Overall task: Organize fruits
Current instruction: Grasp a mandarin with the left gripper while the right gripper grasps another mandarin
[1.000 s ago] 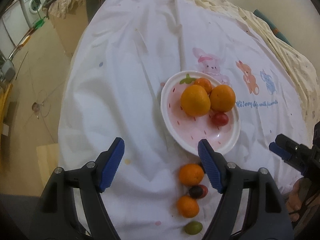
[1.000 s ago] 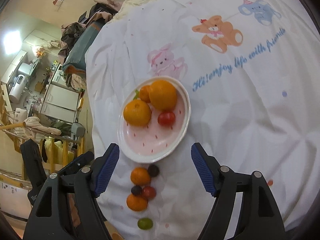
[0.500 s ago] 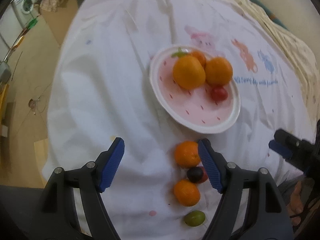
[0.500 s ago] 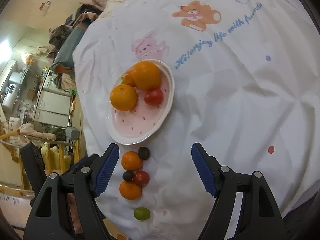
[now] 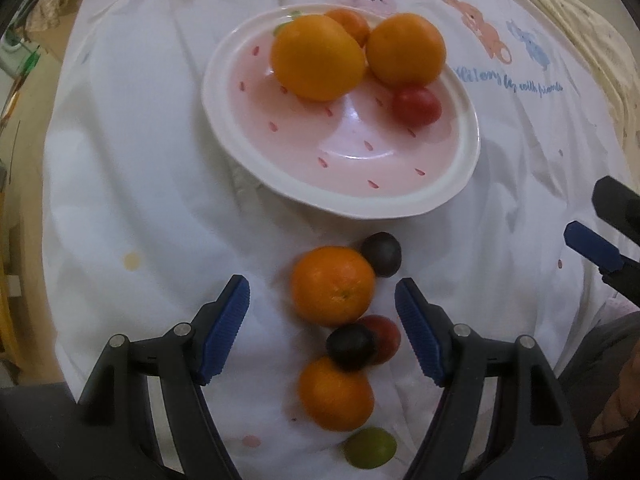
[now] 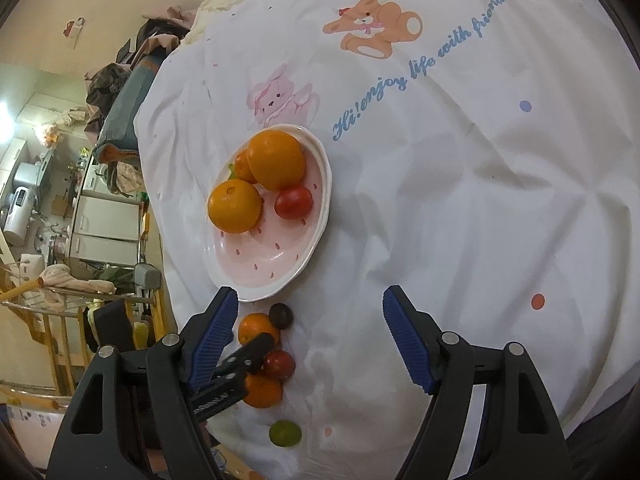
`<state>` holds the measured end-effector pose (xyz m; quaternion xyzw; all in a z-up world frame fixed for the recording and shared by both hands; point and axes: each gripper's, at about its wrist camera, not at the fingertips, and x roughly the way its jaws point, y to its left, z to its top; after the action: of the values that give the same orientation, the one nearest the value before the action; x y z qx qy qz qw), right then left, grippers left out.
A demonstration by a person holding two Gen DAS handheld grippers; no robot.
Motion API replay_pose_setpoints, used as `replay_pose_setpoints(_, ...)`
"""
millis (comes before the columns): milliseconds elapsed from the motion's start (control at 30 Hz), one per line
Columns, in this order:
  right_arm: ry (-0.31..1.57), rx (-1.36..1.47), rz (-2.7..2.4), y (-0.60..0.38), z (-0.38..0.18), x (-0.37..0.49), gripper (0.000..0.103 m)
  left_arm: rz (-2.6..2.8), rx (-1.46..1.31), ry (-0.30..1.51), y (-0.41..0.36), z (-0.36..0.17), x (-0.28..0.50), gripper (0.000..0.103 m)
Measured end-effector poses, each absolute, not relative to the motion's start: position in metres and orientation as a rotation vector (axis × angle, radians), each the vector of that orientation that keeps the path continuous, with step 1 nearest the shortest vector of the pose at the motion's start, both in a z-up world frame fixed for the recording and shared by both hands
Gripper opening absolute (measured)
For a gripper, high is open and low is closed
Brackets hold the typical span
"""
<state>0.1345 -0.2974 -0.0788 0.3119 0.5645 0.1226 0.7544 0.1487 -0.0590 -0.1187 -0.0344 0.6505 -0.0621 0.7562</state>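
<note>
A pink strawberry-print plate [image 5: 352,160] [image 6: 308,240] holds three oranges and a red tomato [image 5: 416,106]. On the cloth below it lie an orange [image 5: 332,286] [image 6: 258,328], a dark plum [image 5: 382,254], another dark fruit [image 5: 351,346] on a red one, a second orange [image 5: 336,394] and a green fruit [image 5: 370,448] [image 6: 285,433]. My left gripper [image 5: 322,296] is open, its jaws either side of the nearer loose orange. My right gripper [image 6: 310,308] is open and empty over bare cloth, right of the loose fruit.
A white cloth with cartoon animals and blue lettering [image 6: 420,68] covers the table. The table edge drops to the floor at left [image 5: 24,120]. Cluttered furniture and a washing machine [image 6: 20,208] stand beyond. The right gripper's finger shows in the left wrist view [image 5: 592,246].
My left gripper has moved down and forward toward the loose fruit, so its jaws now flank the orange. The right gripper shifted slightly back. Both stayed open.
</note>
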Motion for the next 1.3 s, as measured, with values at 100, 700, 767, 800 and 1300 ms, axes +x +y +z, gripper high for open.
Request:
replay_pose_setpoints(100,1.235,0.686,0.269,-0.298,-0.080,0.135,0.078,-0.134,-0.068,1.434,-0.063,-0.124,0.152,0.068)
replay_pose_setpoints(700,1.238,0.668,0.250,-0.300,-0.080,0.136,0.078,-0.162,-0.047,1.369,-0.068,-0.100,0.146,0.038)
replay_pose_setpoints(767,1.236,0.664,0.245,-0.300,-0.080,0.137,0.078,-0.166,-0.071,1.354,-0.060,-0.094,0.143,0.038)
replay_pose_setpoints(800,1.235,0.662,0.243,-0.300,-0.079,0.136,0.078,-0.162,-0.079,1.344,-0.059,-0.091,0.141,0.038)
replay_pose_setpoints(1300,1.243,0.586,0.235,-0.289,-0.080,0.134,0.078,-0.035,-0.237,1.212,0.012,-0.052,0.132,0.038)
